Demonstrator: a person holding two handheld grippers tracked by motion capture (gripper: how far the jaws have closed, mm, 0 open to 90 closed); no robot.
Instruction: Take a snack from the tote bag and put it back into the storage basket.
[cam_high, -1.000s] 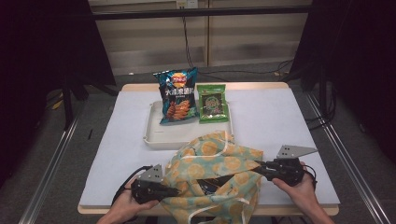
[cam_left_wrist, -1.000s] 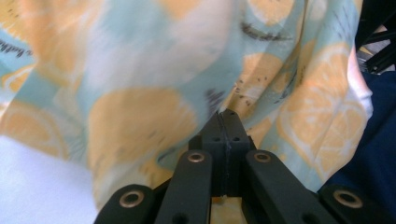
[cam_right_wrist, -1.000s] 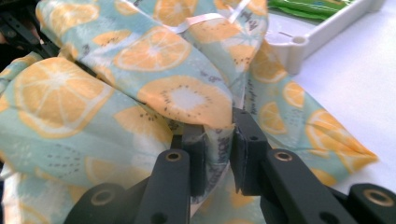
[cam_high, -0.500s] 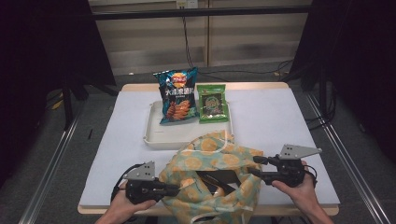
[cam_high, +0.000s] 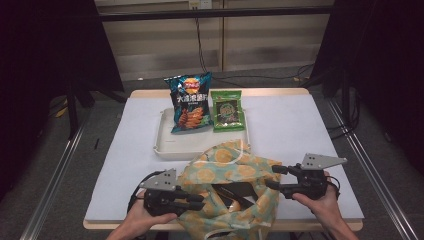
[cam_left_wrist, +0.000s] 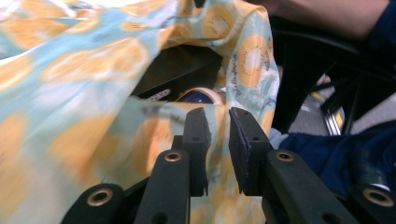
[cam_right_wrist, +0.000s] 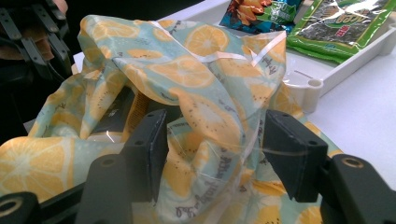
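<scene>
- My left fingers and my right fingers were at the two sides of the orange-print bag. I think this was to pull its mouth wide so things could go in.
- My left fingers had just been opening. There was a small gap between them. The bag's cloth sat right past their tips, and they were not pinching it.
- My right fingers had just been opening too. They were spread wide. A fold of the bag's edge stood between them, but the fingers did not press on it.
- The bag lay on the desk, between my two sets of fingers, at the near edge.
- The bag was soft and crumpled. It was light blue with orange slices on it and had a shiny see-through skin.
- Its mouth gaped open, and a dark box lay inside.
- Past the bag, far from my fingers, a white tray held a blue chip bag and a green snack pack. I think they waited there to be packed.
</scene>
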